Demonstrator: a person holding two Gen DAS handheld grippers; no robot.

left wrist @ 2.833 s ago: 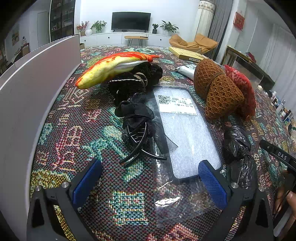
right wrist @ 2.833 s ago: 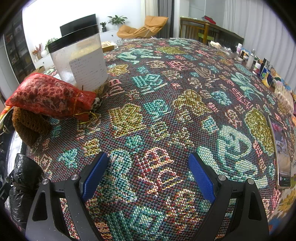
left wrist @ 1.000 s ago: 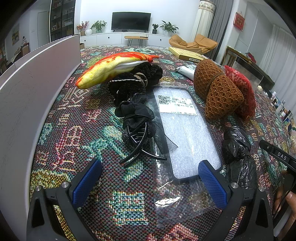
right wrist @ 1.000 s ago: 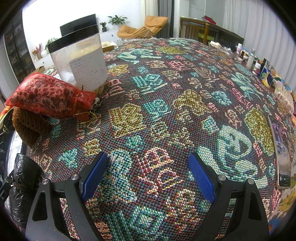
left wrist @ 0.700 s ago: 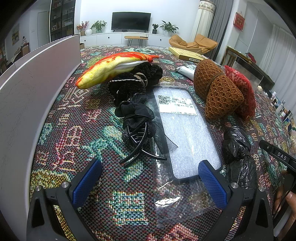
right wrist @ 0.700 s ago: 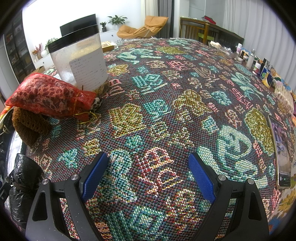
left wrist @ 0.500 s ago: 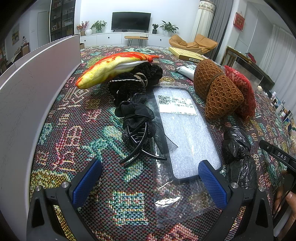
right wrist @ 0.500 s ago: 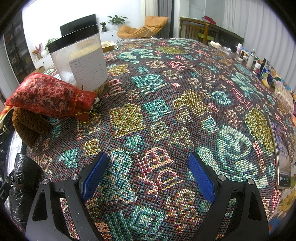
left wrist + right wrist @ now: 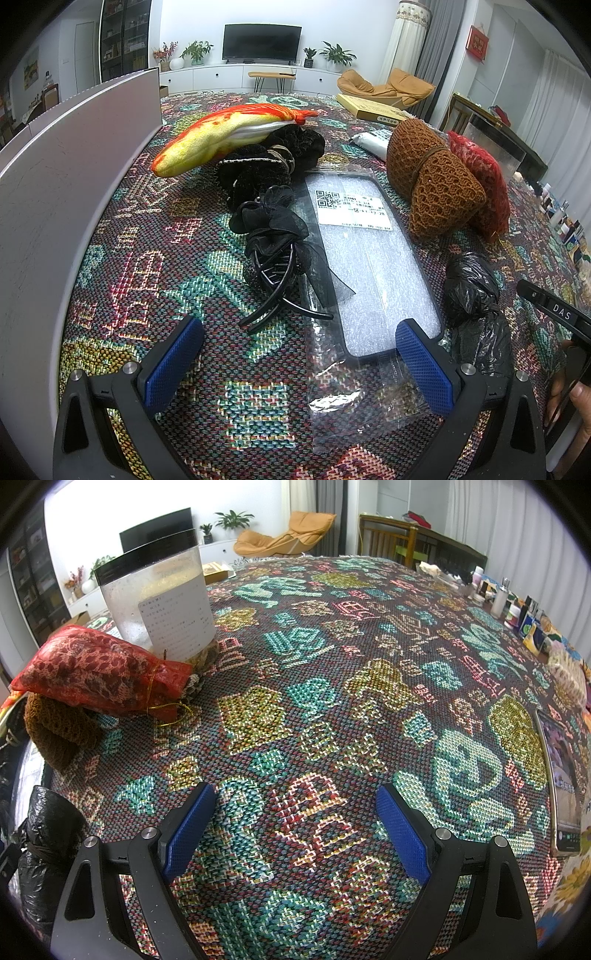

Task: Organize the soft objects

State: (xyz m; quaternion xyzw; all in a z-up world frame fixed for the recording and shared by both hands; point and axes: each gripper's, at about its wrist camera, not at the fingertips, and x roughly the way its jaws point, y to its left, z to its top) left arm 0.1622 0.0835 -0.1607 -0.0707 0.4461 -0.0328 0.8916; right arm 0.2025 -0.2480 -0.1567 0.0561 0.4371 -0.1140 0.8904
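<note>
Soft items lie on a patterned cloth. In the left wrist view: a yellow-orange plush fish (image 9: 225, 136), black scrunchies (image 9: 266, 166), a black bow hair clip (image 9: 277, 243), a bubble-wrap packet (image 9: 369, 254), a brown knit pouch (image 9: 432, 181), a red mesh bag (image 9: 480, 177) and a black plastic bag (image 9: 472, 295). My left gripper (image 9: 295, 358) is open and empty, just short of the clip and packet. My right gripper (image 9: 295, 823) is open and empty over bare cloth; the red mesh bag (image 9: 96, 672), brown pouch (image 9: 59, 731) and black bag (image 9: 40, 845) lie to its left.
A grey box wall (image 9: 55, 192) runs along the left. A clear lidded container (image 9: 159, 598) stands behind the red bag. A phone (image 9: 561, 779) lies at the right edge, with bottles (image 9: 517, 613) beyond. A flat yellow box (image 9: 373, 110) and a white packet (image 9: 369, 142) lie further back.
</note>
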